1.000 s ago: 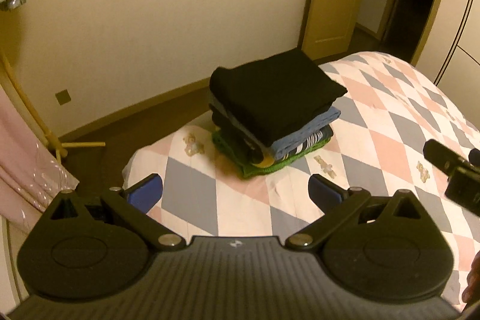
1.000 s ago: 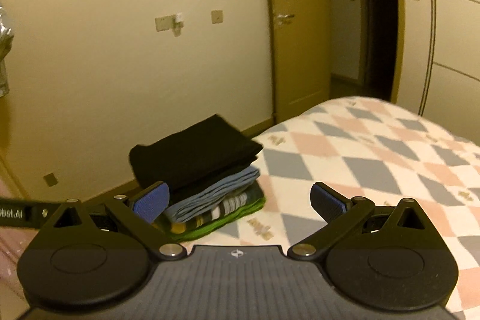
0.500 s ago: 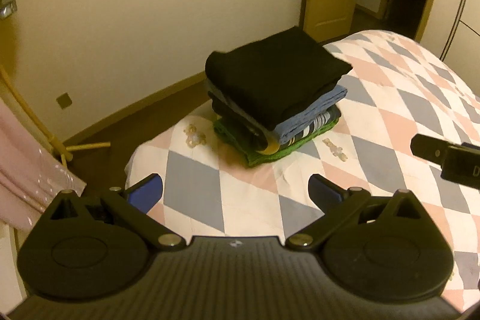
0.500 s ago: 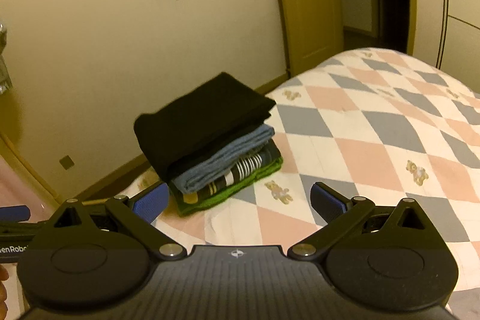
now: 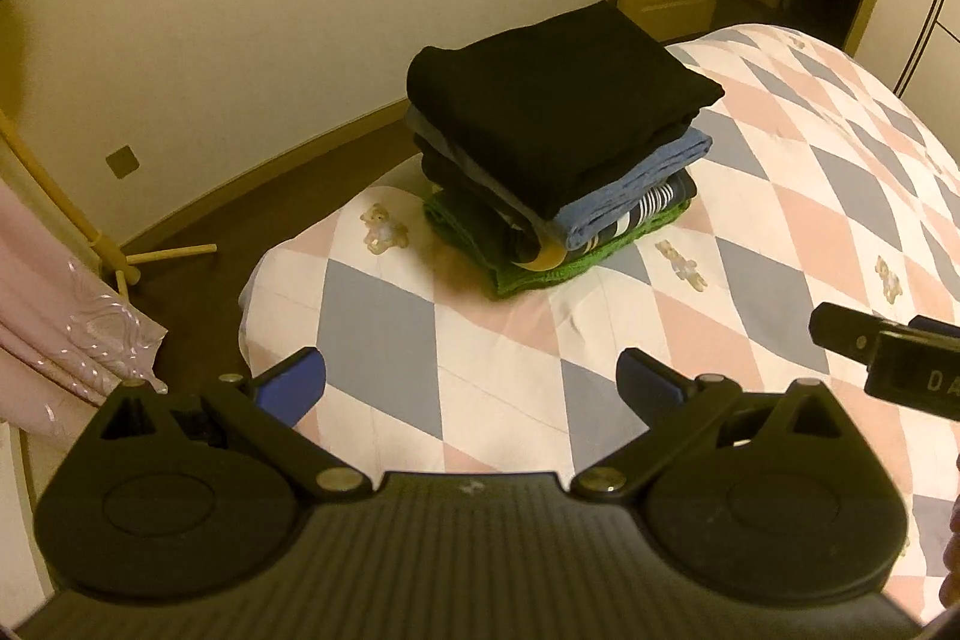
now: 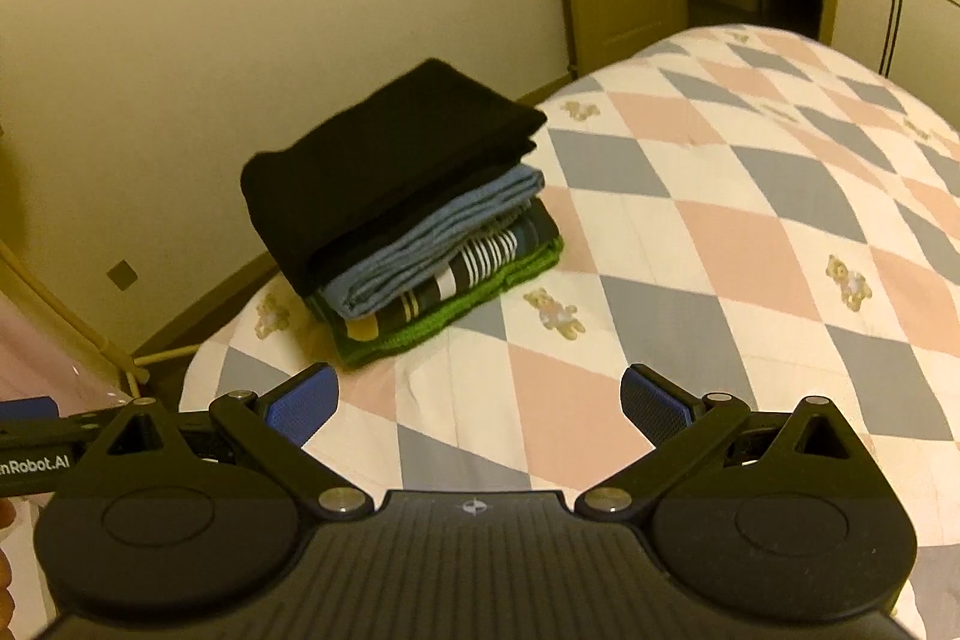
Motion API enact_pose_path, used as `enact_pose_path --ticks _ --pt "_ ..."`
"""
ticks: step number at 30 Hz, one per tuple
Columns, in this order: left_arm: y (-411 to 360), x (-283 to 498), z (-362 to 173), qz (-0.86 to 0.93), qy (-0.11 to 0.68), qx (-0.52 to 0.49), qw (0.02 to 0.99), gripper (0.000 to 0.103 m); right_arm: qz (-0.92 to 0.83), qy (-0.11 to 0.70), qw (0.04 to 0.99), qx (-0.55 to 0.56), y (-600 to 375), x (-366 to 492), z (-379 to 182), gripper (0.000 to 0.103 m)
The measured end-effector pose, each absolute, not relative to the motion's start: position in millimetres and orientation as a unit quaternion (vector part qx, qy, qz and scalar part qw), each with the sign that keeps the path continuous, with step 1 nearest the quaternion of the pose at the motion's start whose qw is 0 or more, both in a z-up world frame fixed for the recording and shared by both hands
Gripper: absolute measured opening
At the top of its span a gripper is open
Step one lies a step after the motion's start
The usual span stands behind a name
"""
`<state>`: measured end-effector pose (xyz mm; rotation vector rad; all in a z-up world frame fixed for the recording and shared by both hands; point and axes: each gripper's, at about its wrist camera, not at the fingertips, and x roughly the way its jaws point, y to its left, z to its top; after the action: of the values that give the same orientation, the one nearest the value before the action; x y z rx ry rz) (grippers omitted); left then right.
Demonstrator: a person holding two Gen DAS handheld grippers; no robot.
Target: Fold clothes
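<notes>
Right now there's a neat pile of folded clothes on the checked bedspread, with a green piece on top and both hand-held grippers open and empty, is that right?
Not quite: the top piece is black; the green one lies at the bottom, as the right wrist view shows. The pile does sit on the checked bedspread, and the left hand-held gripper and right hand-held gripper are open and empty.

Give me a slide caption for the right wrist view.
Open right gripper faces a folded clothes stack on the checkered bedspread.

Left claw spread wide, empty; right claw likewise.
</notes>
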<state>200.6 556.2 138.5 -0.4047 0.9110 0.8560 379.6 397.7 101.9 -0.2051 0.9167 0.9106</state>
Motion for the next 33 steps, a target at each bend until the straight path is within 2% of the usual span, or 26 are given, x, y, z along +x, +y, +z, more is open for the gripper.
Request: enact_pose_path --ticks 18,33 --pt "577 222 124 0.385 0.443 -0.189 0.788 0.102 0.407 0.460 0.784 -0.093 415 399 79 0.103" --pt "581 228 133 0.370 0.438 -0.184 0.799 0.102 0.415 0.452 0.786 -0.082 422 395 89 0.103"
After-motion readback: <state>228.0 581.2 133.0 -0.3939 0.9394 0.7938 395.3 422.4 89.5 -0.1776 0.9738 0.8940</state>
